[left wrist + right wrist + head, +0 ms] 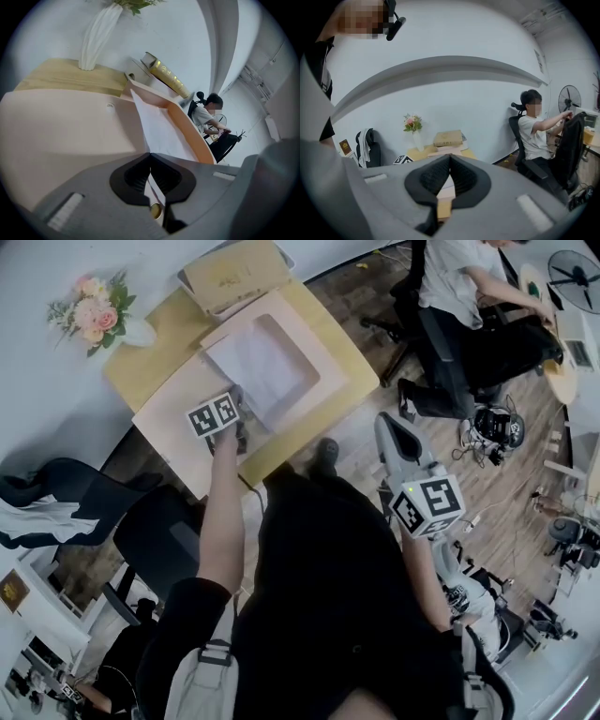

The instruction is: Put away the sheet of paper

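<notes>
- the wooden table [141, 367] stands against the white wall, up and to the left of you in the head view.
- a seated person [459, 306] is on a chair off to your right, well apart from the table and facing away from it.
- a black chair [159, 531] stands on the floor just left of your left arm.
- the pink folder [173, 423] lies across most of the table top and reaches its near edge.
- the sheet of paper [267, 362] lies on the folder, white, with pink showing on every side of it; in the left gripper view one pink edge stands up along the sheet's right side.
- a tan box [234, 273] sits at the table's far end, beyond the folder.
- a vase of flowers [94, 313] stands at the far left corner by the wall, apart from the folder.
- your left gripper [150, 157] is at the sheet's near corner; its jaws are pressed together and a white strip of the sheet runs between them, so you are pinching the paper.
- your right gripper [450, 161] is held over the floor, well apart from the table, pointing toward it; its jaws are pressed together with nothing between them.
</notes>
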